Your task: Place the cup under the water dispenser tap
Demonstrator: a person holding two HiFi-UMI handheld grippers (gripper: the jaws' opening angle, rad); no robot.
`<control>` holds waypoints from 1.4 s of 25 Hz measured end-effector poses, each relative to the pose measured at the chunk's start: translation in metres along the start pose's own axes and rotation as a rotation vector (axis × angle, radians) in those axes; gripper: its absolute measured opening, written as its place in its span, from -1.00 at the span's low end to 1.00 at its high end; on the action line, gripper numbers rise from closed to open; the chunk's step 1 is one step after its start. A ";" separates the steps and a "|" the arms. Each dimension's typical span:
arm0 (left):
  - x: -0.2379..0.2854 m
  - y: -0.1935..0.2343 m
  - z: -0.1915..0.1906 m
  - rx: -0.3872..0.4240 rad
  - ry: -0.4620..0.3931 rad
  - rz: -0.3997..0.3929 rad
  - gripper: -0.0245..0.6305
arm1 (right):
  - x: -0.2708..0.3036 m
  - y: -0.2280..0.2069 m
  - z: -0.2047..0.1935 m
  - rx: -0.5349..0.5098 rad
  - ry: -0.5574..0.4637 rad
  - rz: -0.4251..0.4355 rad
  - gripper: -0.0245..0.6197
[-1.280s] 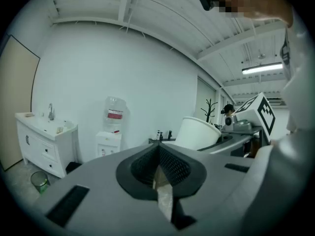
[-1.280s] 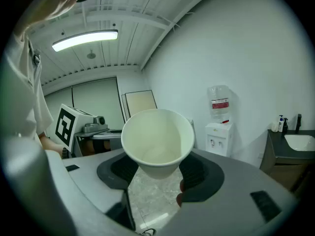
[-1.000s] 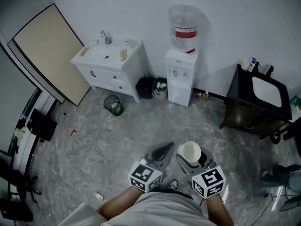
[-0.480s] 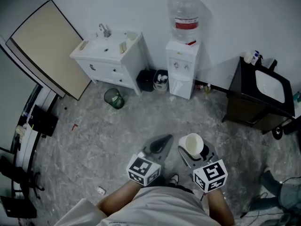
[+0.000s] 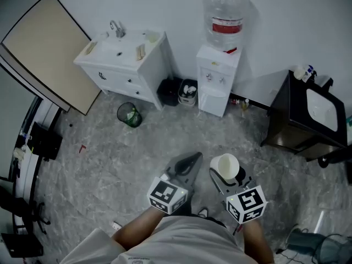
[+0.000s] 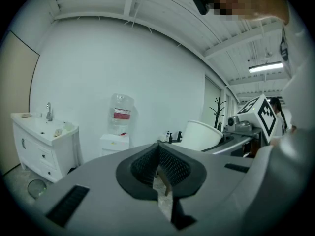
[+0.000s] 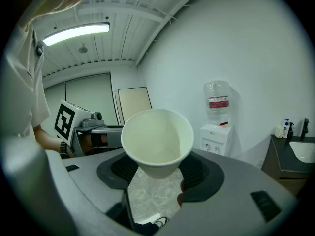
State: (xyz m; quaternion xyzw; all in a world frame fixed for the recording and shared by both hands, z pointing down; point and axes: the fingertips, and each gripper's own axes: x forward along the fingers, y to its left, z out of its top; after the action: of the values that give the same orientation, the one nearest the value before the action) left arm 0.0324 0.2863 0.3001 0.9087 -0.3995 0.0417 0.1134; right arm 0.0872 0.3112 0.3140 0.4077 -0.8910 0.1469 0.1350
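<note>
A white paper cup (image 5: 225, 166) stands upright and empty between the jaws of my right gripper (image 5: 224, 176), which is shut on its lower wall. In the right gripper view the cup (image 7: 157, 141) fills the middle and the pads press its sides. My left gripper (image 5: 188, 164) is beside it on the left, shut with nothing in it; its jaws (image 6: 160, 170) meet at the tips. The white water dispenser (image 5: 219, 80) with a clear bottle (image 5: 224, 16) on top stands against the far wall, well ahead of both grippers. Its taps (image 5: 215, 79) face me.
A white vanity with a sink (image 5: 118, 59) is left of the dispenser. A black bin (image 5: 169, 91) stands between them, and a green mesh wastebasket (image 5: 127, 115) sits on the floor. A dark cabinet with a basin (image 5: 305, 120) is on the right. A large board (image 5: 44, 48) leans at far left.
The person has stepped forward across the marble floor, carrying both grippers toward the dispenser. The cup stays in the right gripper and the left stays shut.
</note>
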 end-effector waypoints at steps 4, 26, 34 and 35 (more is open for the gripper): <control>0.038 0.055 0.015 0.025 -0.013 -0.048 -0.92 | 0.062 -0.030 0.023 0.005 0.006 -0.033 -0.10; 0.260 0.287 0.049 -0.021 -0.065 -0.068 -0.92 | 0.336 -0.213 0.075 0.009 0.063 -0.041 -0.10; 0.355 0.365 0.041 -0.041 -0.042 -0.032 -0.92 | 0.445 -0.303 0.051 -0.057 0.093 0.016 -0.09; 0.363 0.372 0.037 -0.046 -0.046 -0.031 -0.92 | 0.457 -0.310 0.041 -0.058 0.101 0.014 -0.09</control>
State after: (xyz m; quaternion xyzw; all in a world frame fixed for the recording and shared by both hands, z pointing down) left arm 0.0041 -0.2262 0.3889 0.9127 -0.3886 0.0101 0.1258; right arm 0.0316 -0.2117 0.4878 0.3894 -0.8899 0.1423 0.1904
